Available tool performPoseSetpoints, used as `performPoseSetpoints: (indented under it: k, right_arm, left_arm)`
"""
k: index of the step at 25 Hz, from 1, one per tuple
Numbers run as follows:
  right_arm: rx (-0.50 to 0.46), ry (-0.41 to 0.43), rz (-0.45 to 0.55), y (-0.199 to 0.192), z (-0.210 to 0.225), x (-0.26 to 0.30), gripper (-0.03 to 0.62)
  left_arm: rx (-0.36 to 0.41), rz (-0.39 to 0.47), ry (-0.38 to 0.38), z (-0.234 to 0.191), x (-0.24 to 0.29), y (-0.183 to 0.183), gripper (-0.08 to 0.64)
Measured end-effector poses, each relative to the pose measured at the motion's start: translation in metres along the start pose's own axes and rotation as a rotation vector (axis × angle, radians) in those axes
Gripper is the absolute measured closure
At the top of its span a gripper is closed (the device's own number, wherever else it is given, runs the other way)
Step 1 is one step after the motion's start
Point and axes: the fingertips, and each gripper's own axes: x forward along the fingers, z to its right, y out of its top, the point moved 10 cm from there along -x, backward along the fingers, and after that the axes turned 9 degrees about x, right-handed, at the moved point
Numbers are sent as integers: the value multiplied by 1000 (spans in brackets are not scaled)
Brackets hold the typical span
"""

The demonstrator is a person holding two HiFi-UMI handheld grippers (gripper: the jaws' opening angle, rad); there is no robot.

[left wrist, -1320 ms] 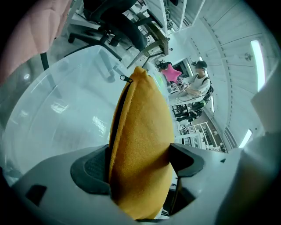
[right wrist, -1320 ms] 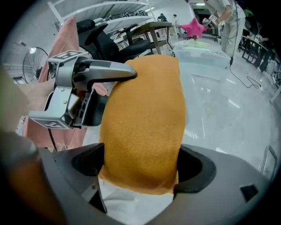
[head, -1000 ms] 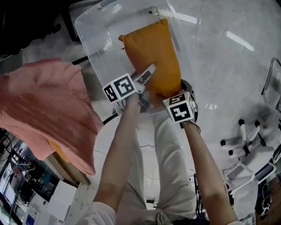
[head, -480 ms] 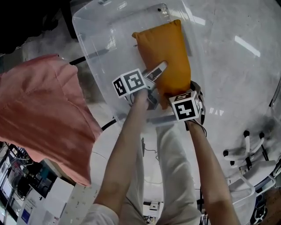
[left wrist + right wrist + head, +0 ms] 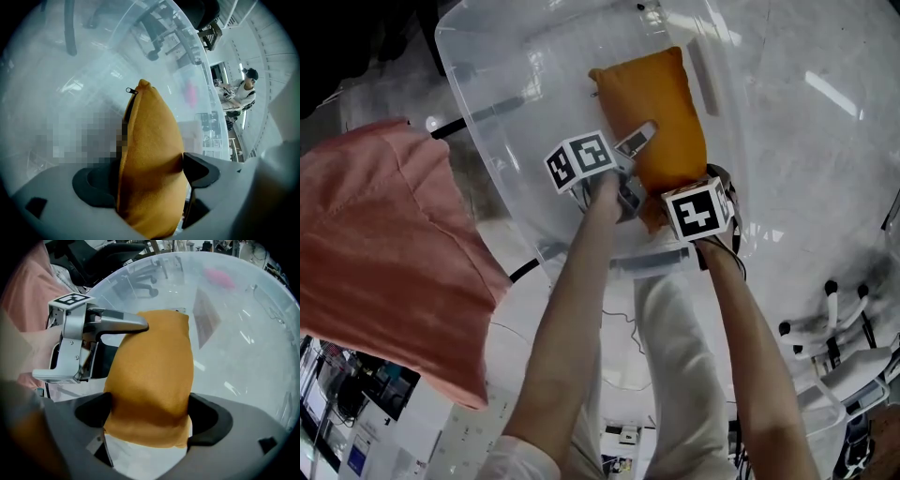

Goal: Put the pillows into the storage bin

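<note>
- The storage bin (image 5: 520, 103) is open on top, with nothing over its mouth.
- An orange pillow (image 5: 661, 103) fills the right half of the bin, close to the right wall.
- The left half of the bin is bare, with wide room along the left wall.
- A pink pillow (image 5: 384, 244) bulks just left of the bin and blocks that side.
- Right of the bin the floor is open; a chair base (image 5: 830, 314) stands well apart.
</note>
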Motion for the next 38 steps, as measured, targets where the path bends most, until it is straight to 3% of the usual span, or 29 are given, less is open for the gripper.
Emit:
performPoseSetpoints:
  k: [3, 6, 13, 29, 38]
  right_arm:
    - [-22, -46, 2, 2, 1, 2, 121]
    - [-71, -68, -2, 1, -1, 4, 121]
    - [-34, -43, 16, -4, -6, -5, 121]
    - [21, 13, 139, 16, -47, -84, 121]
    - [55, 82, 192, 12, -78, -163, 121]
  left_arm:
    - [53, -50, 47, -7, 3, -5, 100]
    - [80, -101, 66, -9, 6, -14, 92]
    - [153, -144, 94, -3, -1, -19, 84]
    - [299, -97, 167, 60, -77, -6, 94]
    - [503, -67, 248, 133, -146, -4, 110]
